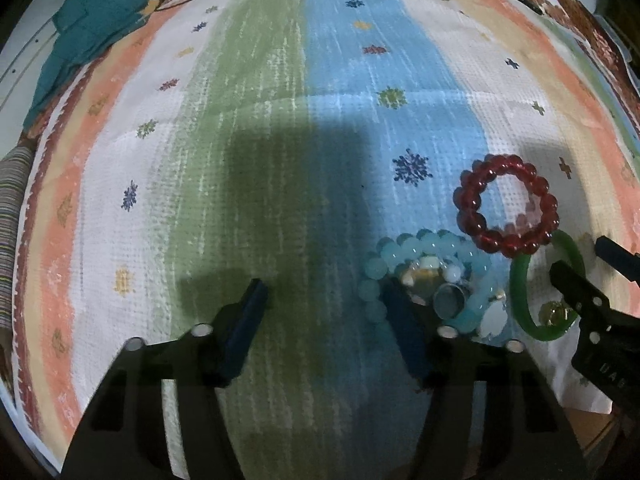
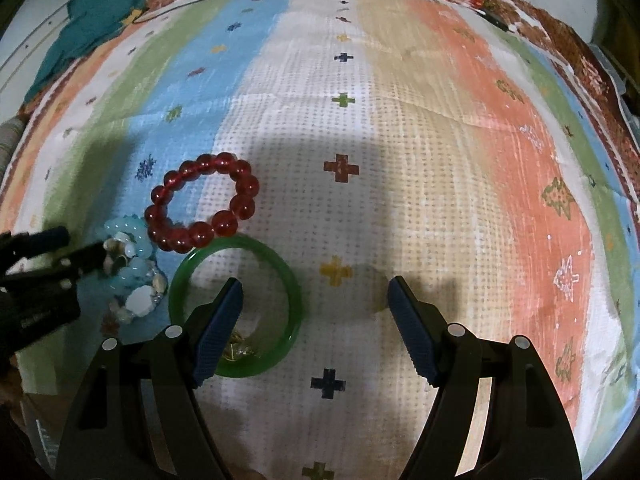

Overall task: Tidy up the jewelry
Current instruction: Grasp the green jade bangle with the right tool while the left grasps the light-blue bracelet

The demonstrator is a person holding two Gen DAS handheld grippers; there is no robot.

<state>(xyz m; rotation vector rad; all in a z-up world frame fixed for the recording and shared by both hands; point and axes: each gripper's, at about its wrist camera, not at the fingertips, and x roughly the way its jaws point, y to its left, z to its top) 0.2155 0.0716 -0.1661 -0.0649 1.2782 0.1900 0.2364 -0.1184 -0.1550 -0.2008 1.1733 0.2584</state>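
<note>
A jewelry pile lies on a striped cloth (image 2: pixel 400 120). A red bead bracelet (image 1: pixel 464 184) (image 2: pixel 154 214) rests against a green bangle (image 1: pixel 520 292) (image 2: pixel 296 300). A small gold piece (image 1: pixel 554 312) (image 2: pixel 240 346) sits inside the bangle. Light blue bead bracelets (image 1: pixel 390 258) (image 2: pixel 132 270) are tangled with a shell bracelet (image 1: pixel 494 316) (image 2: pixel 138 300). My left gripper (image 1: pixel 324 308) (image 2: pixel 76 246) is open; its right finger rests on the blue beads, with a few beads just inside the jaws. My right gripper (image 2: pixel 316 304) (image 1: pixel 576 256) is open, its left finger inside the bangle's ring and the bangle's right rim between the fingers.
A teal cloth (image 1: pixel 92 28) (image 2: pixel 92 20) lies bunched at the far left corner. A floral brown border (image 2: pixel 560 28) edges the cloth at the back and right. A striped fabric (image 1: pixel 12 220) shows at the left edge. Bare cloth stretches ahead and to the right of the pile.
</note>
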